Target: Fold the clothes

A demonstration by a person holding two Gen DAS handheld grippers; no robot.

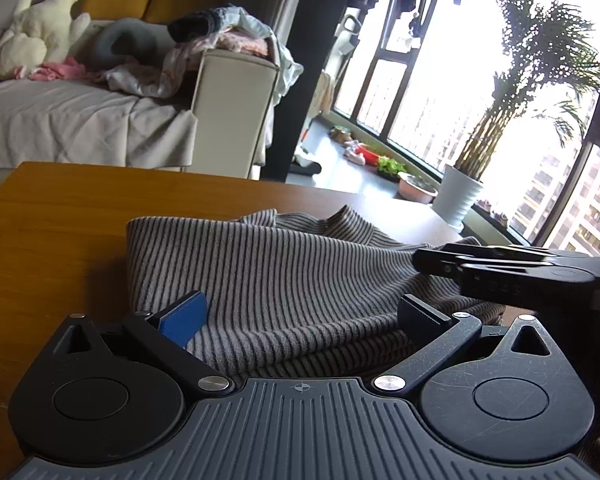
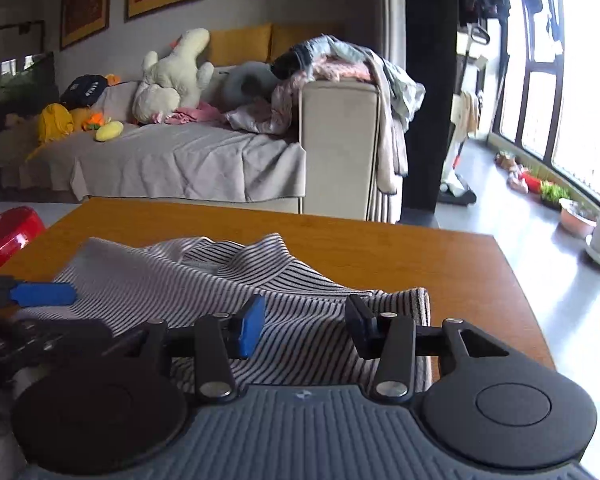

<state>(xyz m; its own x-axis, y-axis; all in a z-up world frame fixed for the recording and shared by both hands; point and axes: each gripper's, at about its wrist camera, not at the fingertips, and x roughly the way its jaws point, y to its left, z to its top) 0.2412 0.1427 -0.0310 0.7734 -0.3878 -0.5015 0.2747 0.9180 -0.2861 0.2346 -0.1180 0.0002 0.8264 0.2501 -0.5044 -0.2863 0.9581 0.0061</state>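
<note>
Wooden surface fills the foreground, and on it lies the striped top, grey with thin dark lines, spread at the near edge right under both tools. Left hand-held gripper hovers wide open over the cloth, blue pad one side, black the other, gripping nothing. Right hand-held gripper sits about half open over the top's right edge, cloth beneath it but not visibly pinched between the pads. The top looks soft and ribbed, with a raised collar at the far side; its left side appears doubled over, and the right edge shows a thick rolled fold. So the folding seems started but far from finished: the shape is lumpy, not a tidy rectangle, and more folds look needed. Beyond the surface, a sofa carries a plush toy and a heap of clothes, probably still waiting.
</note>
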